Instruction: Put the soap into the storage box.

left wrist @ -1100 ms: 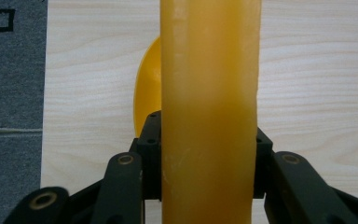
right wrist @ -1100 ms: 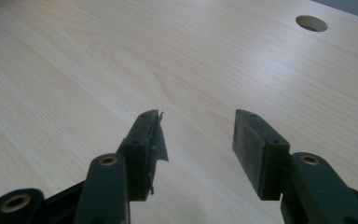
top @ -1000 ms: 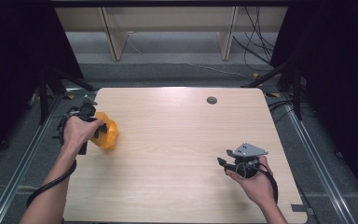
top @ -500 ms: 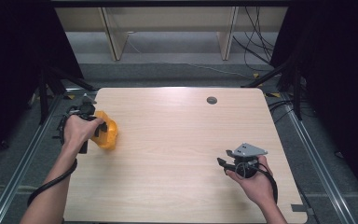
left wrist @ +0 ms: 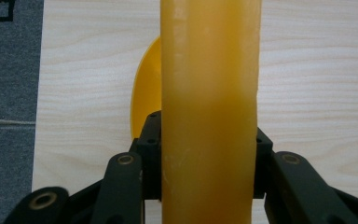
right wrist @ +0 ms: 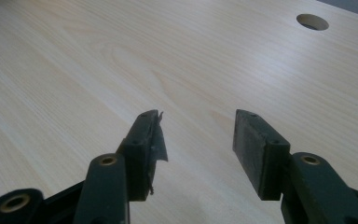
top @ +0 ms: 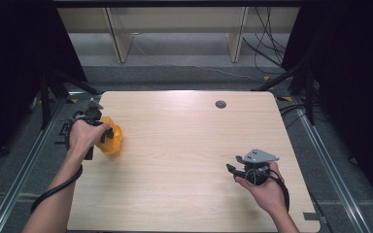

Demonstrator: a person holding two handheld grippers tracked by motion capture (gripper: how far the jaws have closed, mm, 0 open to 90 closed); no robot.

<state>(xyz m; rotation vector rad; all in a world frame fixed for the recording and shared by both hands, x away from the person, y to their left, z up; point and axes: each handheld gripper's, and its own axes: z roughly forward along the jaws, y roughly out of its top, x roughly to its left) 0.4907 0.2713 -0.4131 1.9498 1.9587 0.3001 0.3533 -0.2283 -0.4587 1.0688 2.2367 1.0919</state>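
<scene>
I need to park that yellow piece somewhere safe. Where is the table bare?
Bare wood runs from the yellow piece in the left gripper across to the right gripper, and back to the cable hole. It is crowded just at those two grippers.

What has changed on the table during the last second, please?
Nothing has visibly changed. The left gripper stays shut on the orange plastic piece near the left edge of the wooden table. The right gripper stays open above bare wood near the right front, holding nothing. Both hands remain where they were.
</scene>
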